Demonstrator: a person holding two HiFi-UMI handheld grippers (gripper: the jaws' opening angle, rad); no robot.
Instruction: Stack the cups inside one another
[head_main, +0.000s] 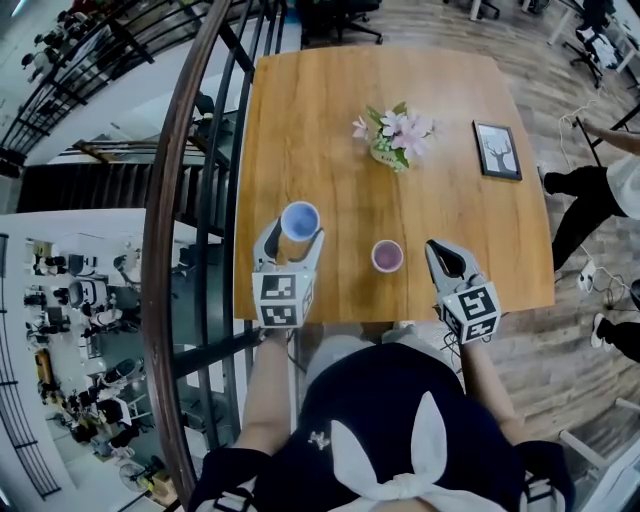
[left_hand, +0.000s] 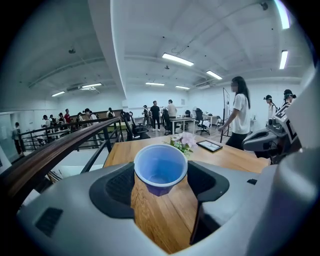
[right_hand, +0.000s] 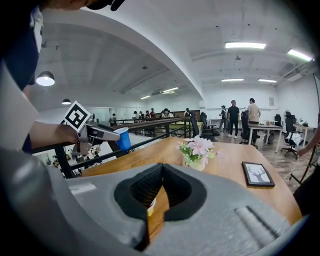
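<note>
A blue cup (head_main: 300, 220) (left_hand: 160, 168) hangs upright above the wooden table (head_main: 330, 100) near its front left corner, its mouth facing up. My left gripper (head_main: 296, 237) (left_hand: 160, 176) is shut on it, one jaw on each side of the cup's wall. In the right gripper view that blue cup (right_hand: 123, 138) shows at the left, clear of the tabletop. A pink cup (head_main: 387, 256) stands upright on the table between the two grippers. My right gripper (head_main: 436, 248) (right_hand: 160, 169) is shut and holds nothing, just to the right of the pink cup.
A small vase of pink flowers (head_main: 396, 134) (right_hand: 197, 151) and a framed picture (head_main: 497, 150) (right_hand: 258, 174) sit toward the far side. A railing (head_main: 190, 200) runs along the table's left edge over a stairwell. A person's legs (head_main: 585, 205) stand to the right.
</note>
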